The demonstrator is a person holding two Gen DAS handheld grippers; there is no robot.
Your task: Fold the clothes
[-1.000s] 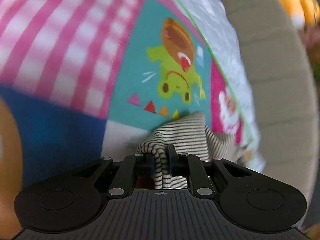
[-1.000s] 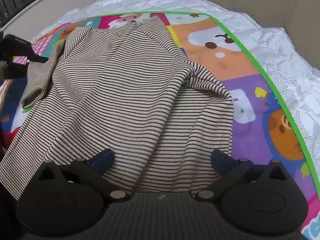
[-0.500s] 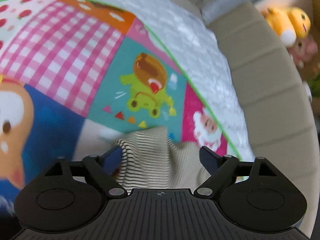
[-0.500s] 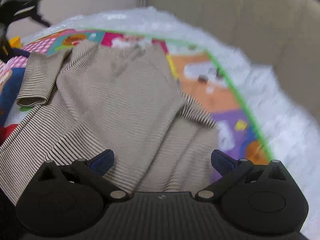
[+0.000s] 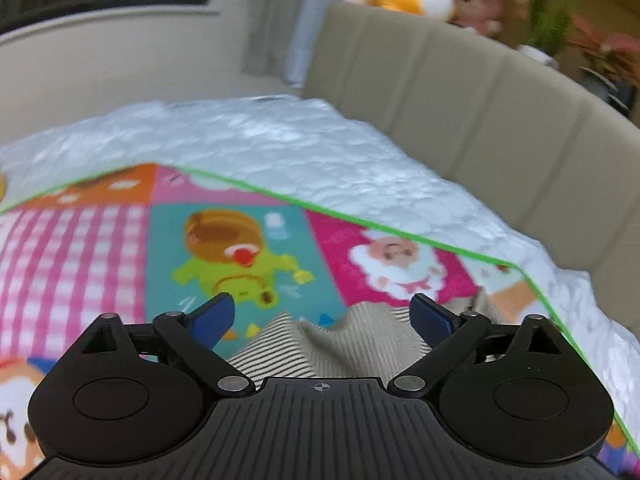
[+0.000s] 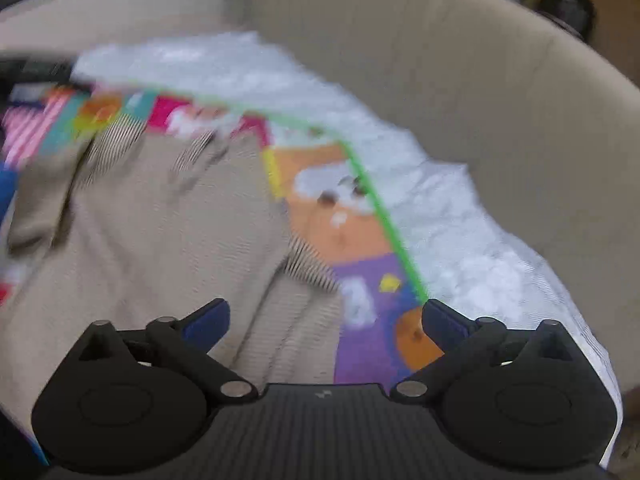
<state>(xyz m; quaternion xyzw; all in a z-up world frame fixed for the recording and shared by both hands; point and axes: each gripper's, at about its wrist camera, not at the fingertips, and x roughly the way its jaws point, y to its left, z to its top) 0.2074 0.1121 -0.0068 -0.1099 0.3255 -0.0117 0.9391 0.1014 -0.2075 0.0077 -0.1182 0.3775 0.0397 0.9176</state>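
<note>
The beige black-striped knit garment [image 6: 160,248] lies spread on the colourful cartoon play mat [image 5: 248,240]. The left gripper [image 5: 322,312] is opening wide above its edge, holding nothing. The right gripper [image 6: 324,320] is closing, still wide, pads off the cloth. The white quilted cover [image 5: 320,148] borders the mat.

Left gripper [image 5: 322,316] fingers [image 5: 212,318] spreading, right gripper [image 6: 324,320] fingers [image 6: 206,320] narrowing, both empty, angled downward.
</note>
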